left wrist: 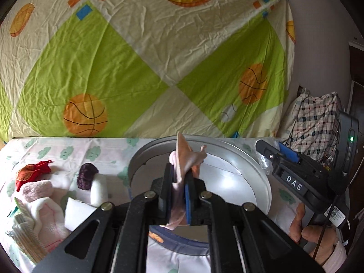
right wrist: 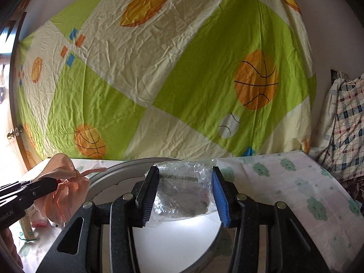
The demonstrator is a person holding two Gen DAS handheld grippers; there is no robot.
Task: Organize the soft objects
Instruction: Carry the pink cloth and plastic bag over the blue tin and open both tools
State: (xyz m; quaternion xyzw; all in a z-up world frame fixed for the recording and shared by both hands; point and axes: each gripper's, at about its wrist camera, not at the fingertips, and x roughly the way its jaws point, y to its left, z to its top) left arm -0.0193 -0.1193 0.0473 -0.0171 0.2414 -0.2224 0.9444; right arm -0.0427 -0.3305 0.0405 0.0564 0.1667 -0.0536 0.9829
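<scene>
My left claw (left wrist: 179,195) is clenched on a peach cloth (left wrist: 185,157), and my right claw (right wrist: 184,195) grasps a clear plastic bag (right wrist: 182,193); both hang over the round metal tray (left wrist: 250,161) on the bench (right wrist: 284,182). I should lower each one inside the rim before releasing, so nothing drapes over the edge.

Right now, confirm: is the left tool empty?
No, the left tool is shut on a thin peach-pink fabric piece, held above the round white basin.
</scene>
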